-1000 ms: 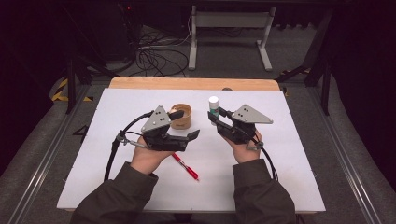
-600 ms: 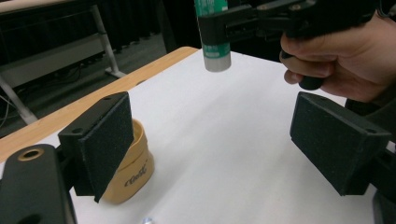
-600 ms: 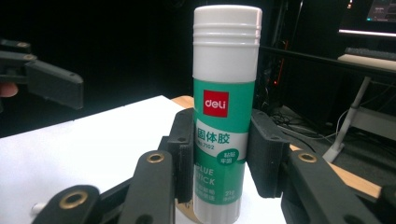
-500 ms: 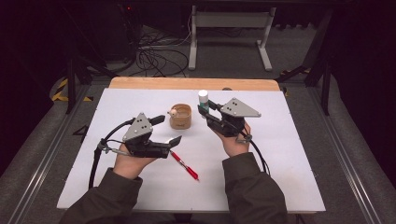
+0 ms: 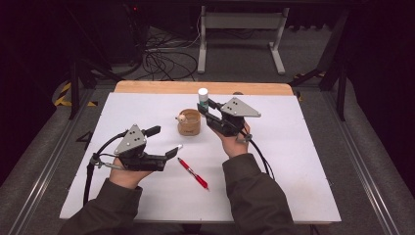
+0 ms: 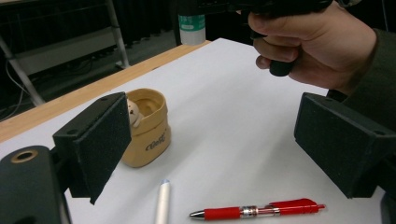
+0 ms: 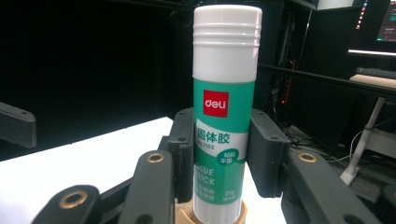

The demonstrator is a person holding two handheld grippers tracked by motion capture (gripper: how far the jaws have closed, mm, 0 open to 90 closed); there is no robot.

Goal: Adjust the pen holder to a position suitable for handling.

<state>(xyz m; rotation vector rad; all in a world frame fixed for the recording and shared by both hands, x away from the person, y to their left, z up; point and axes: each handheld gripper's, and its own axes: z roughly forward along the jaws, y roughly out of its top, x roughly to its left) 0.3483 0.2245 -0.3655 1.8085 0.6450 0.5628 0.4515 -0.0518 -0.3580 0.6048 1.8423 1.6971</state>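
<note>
My right gripper [image 5: 206,105] [image 7: 223,154] is shut on an upright glue stick [image 5: 202,95] [image 7: 226,93] with a white cap and a green label. It holds the stick just above a tan cup [image 5: 189,123] [image 6: 149,130] that has a small figure inside. The cup's rim [image 7: 210,217] lies right under the stick. My left gripper [image 5: 165,141] [image 6: 210,140] hovers low at the near left, open after widening its jaws, gripping nothing. On the white mat in front of it lie a red pen [image 5: 193,174] [image 6: 261,211] and a thin white stick [image 5: 179,146] [image 6: 162,203].
The white mat [image 5: 293,161] covers a wooden table whose far edge [image 5: 161,87] shows bare wood. Cables trail from both grippers toward the person. Beyond the table stand a metal frame [image 5: 240,29] and loose cables on a dark floor.
Both hands have shifted left. My left gripper drew back from the red pen toward the near left with its jaws wider. My right gripper carried the glue stick to the cup.
</note>
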